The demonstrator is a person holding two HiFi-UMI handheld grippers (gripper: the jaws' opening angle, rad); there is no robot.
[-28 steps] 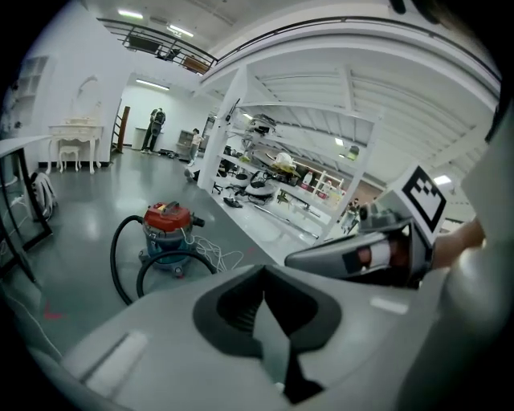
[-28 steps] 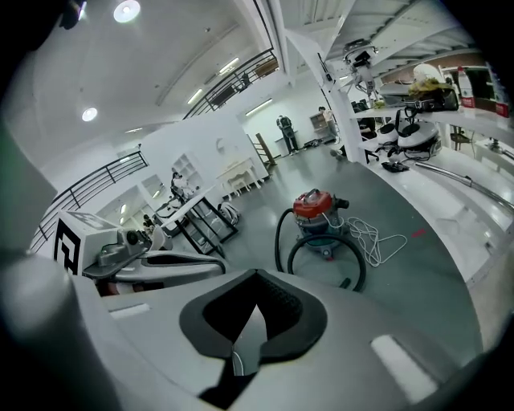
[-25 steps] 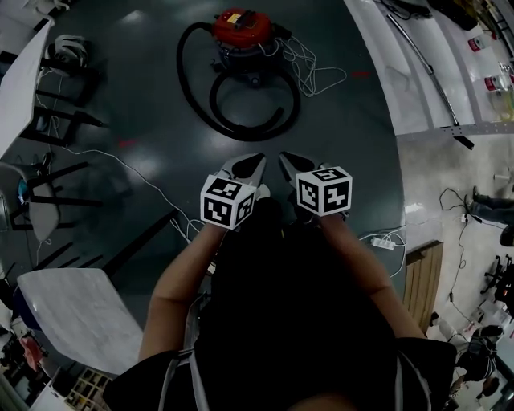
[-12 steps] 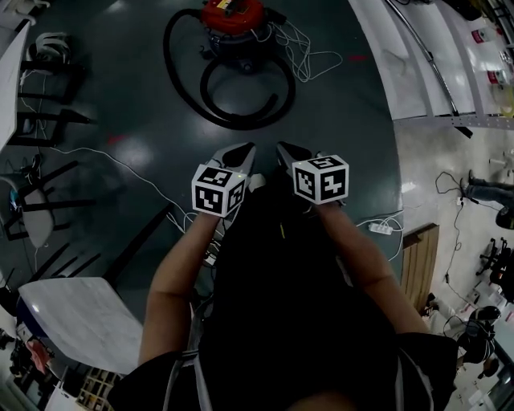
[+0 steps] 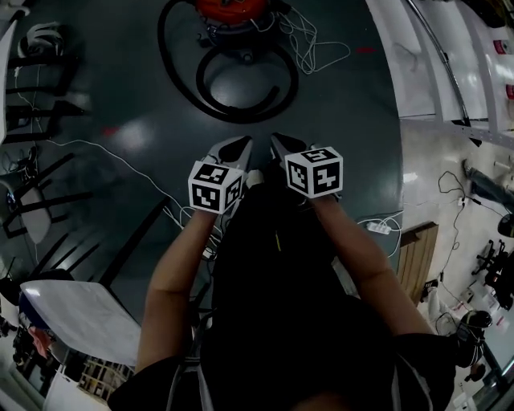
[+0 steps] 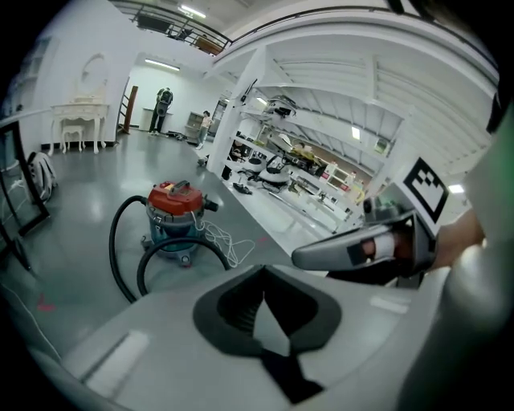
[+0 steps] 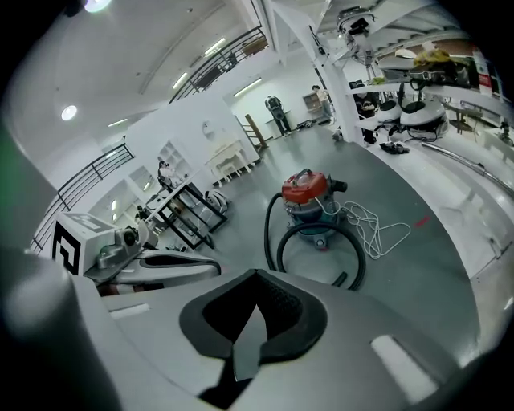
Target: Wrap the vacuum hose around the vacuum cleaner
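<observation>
Higher in my head view now, the vacuum cleaner (image 5: 234,10); its hose (image 5: 241,115) lies looped on the floor before it, unwrapped. My left gripper (image 5: 235,147) and right gripper (image 5: 283,144) are closed, empty, well short of it.

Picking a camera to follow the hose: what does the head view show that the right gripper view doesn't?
Head view only: the person's forearms, a power strip, a white tabletop. Right gripper view only: the vacuum cleaner uncropped, a balcony railing. Both: the vacuum hose looped on the floor, the white cord, the left tool.
</observation>
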